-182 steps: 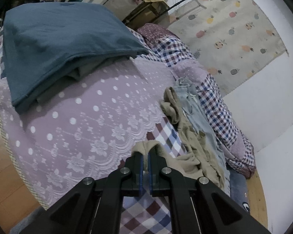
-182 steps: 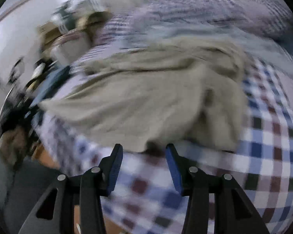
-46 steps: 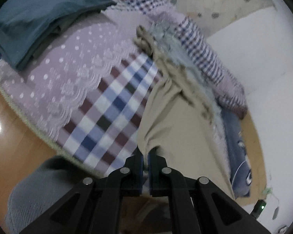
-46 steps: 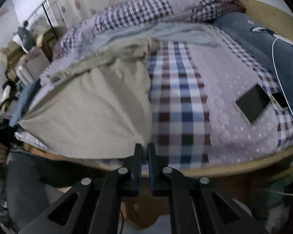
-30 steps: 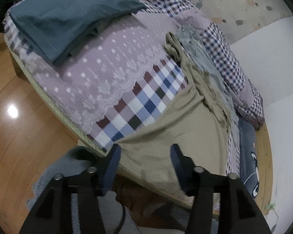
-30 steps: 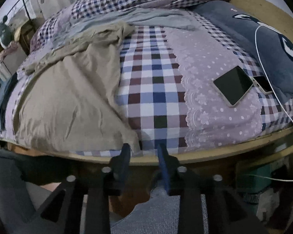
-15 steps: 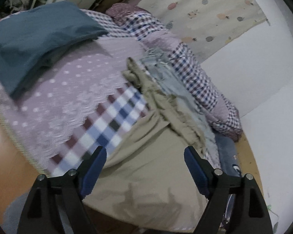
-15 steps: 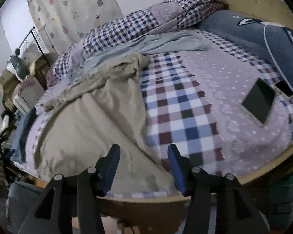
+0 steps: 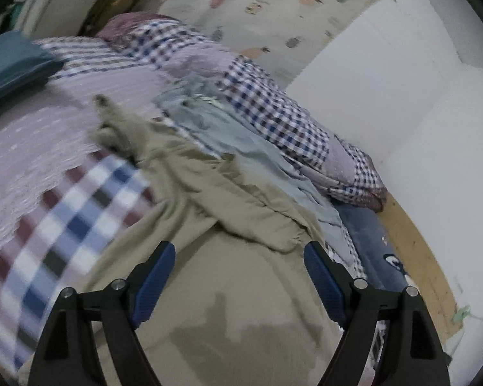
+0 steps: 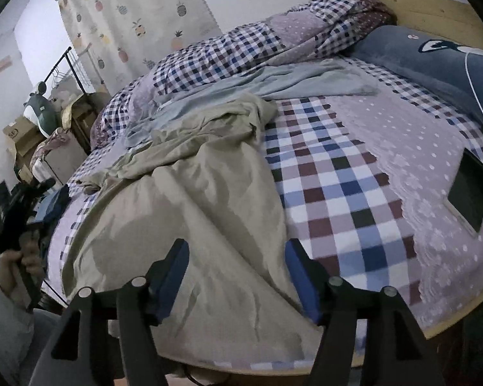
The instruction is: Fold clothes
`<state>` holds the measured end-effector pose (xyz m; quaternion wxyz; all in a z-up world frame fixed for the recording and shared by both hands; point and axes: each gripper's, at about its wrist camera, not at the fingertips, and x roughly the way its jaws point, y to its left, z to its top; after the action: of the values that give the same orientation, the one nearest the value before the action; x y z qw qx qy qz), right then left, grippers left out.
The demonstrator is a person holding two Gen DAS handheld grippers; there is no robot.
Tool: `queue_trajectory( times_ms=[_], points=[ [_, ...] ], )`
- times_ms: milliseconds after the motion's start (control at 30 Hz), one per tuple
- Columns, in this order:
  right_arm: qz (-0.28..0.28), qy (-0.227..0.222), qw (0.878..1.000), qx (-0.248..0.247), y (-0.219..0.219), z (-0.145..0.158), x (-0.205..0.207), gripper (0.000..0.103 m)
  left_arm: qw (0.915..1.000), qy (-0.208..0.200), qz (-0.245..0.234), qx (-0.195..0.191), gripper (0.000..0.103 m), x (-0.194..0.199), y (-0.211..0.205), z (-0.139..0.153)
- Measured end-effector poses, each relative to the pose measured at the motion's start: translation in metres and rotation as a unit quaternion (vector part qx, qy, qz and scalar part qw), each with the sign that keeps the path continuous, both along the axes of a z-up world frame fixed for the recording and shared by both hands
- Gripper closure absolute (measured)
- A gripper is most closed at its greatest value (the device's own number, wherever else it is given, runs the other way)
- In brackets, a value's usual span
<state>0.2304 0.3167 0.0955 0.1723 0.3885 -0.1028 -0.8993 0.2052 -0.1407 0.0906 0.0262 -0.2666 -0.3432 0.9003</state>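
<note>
both the left claw (image 9: 240,268) and right claw (image 10: 236,268) gaped wide and empty over the khaki garment (image 10: 190,212), half-spread on the bed (image 10: 344,177). its bunched far end risked a crooked fold.

Both tongs gape wide, empty: left tongs (image 9: 240,268) and right tongs (image 10: 236,270) level, fingers pointing forward.

Matt, creased beige cloth garment (image 10: 190,218) lies on a checked cotton-like bedsheet (image 10: 338,193) edged with lace.
</note>
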Motion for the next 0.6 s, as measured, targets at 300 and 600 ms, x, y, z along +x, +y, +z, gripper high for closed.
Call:
queue_trajectory(
  times_ms=[300,600],
  points=[
    [0.005,0.004,0.999,0.04,-0.026,-0.006,-0.049,0.034,0.9981,0.012,-0.016,-0.059,0.018,-0.095,0.033,-0.024],
    [0.084,0.074,0.99,0.087,-0.118,0.036,-0.151,0.034,0.9973,-0.015,0.038,-0.062,0.018,-0.137,0.023,-0.05]
  ],
)
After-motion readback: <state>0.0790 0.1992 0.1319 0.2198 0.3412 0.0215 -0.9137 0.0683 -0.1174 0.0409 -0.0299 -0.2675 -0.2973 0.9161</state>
